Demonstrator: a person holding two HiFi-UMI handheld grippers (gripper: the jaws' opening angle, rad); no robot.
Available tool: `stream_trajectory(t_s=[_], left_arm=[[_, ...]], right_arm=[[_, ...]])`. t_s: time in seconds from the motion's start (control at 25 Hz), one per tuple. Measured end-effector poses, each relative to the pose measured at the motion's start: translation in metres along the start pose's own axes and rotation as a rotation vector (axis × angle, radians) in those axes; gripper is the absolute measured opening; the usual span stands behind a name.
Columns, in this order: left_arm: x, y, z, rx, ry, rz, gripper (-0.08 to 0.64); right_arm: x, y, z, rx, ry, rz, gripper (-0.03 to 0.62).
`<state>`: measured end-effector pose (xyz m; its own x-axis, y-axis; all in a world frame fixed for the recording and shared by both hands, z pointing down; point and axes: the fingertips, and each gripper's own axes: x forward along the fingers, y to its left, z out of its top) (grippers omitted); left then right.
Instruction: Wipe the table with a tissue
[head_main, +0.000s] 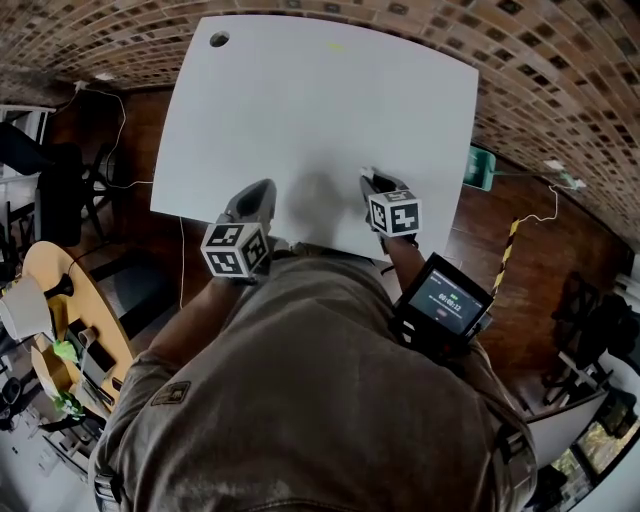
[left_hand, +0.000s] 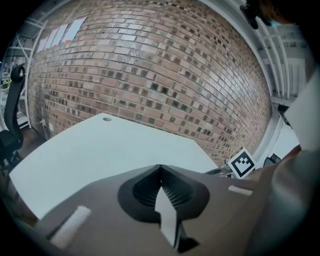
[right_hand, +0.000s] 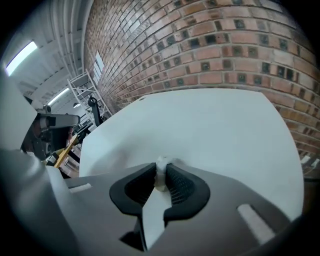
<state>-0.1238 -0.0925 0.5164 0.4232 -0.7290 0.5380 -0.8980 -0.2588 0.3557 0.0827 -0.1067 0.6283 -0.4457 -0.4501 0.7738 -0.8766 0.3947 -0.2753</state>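
Note:
The white table (head_main: 320, 100) fills the middle of the head view. Above its near edge, my right gripper (head_main: 376, 184) is shut on a small wad of white tissue (right_hand: 161, 172). In the right gripper view, the wad pokes out between the jaw tips of that gripper (right_hand: 161, 166), with the table (right_hand: 210, 130) stretching ahead. My left gripper (head_main: 262, 192) hovers at the near edge a little to the left. Its jaws (left_hand: 160, 169) meet with nothing between them, and they point across the table (left_hand: 100, 150) toward the brick wall.
A round cable hole (head_main: 219, 40) is in the table's far left corner, and a faint yellow mark (head_main: 335, 47) lies near the far edge. A round wooden table (head_main: 60, 290) with clutter stands at the left. A green object (head_main: 480, 167) sits off the right edge.

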Motion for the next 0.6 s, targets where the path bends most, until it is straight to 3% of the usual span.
stream_trajectory(t_s=[0.24,0.6], left_arm=[[0.005,-0.021,-0.006,0.016,0.014,-0.008,0.002],[-0.012,-0.01,-0.004,-0.01,-0.019,0.096,0.002]], right_arm=[[-0.017,-0.026,-0.01,0.029,-0.01,-0.028,0.072],[-0.015,0.01,0.007,-0.03,-0.051,0.095,0.074]])
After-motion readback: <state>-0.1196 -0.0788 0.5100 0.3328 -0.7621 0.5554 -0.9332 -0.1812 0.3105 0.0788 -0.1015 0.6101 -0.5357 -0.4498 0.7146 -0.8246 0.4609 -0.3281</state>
